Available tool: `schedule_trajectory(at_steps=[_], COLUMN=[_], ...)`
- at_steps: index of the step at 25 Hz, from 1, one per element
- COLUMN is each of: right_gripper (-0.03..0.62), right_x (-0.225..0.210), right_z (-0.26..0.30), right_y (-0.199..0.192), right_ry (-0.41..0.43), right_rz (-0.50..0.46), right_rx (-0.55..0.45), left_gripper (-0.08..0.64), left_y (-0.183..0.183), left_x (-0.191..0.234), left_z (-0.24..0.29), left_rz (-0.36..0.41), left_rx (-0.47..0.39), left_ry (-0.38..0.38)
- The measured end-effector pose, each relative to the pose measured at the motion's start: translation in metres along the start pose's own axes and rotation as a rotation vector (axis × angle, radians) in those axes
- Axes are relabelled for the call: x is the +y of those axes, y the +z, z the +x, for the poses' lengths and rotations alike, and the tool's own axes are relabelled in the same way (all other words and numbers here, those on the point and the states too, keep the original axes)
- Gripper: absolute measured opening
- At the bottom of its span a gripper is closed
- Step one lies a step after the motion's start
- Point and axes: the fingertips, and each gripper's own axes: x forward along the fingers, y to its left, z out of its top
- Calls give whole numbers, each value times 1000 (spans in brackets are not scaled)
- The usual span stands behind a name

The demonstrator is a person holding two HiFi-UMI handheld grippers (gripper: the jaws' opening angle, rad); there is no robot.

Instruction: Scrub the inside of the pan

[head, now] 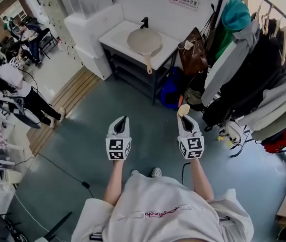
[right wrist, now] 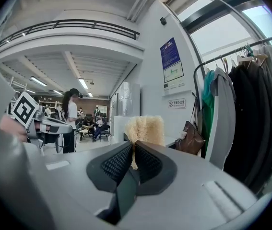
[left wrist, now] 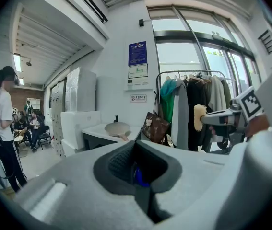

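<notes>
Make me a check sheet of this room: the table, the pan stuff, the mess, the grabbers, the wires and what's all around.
Surface: white table by the wall, well ahead of the person.
Job's things: pan lies on the table, handle toward the room; beige scrubber is not at the pan yet.
Clutter: small black item at the table's back; brown bag and blue bag beside the table.
Grippers: left gripper shut, empty; right gripper shut on the scrubber.
Cables: black cable on the floor.
Surroundings: clothes rack at right; people at left.
</notes>
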Motion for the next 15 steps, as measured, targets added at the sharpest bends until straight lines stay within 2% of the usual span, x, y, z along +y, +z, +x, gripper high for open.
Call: schedule_trajectory(at_steps=[7, 15], right_gripper=[23, 23], right_x=[-18, -18], right_z=[7, 18], right_y=[1, -4], right_ry=[31, 60], right_rz=[-13, -7], right_rx=[-4, -11], left_gripper=[0, 0], left_y=[1, 0], left_x=[-17, -20], left_z=[14, 30], left_rz=[3, 0], left_rx=[8, 2], left_ry=[16, 22])
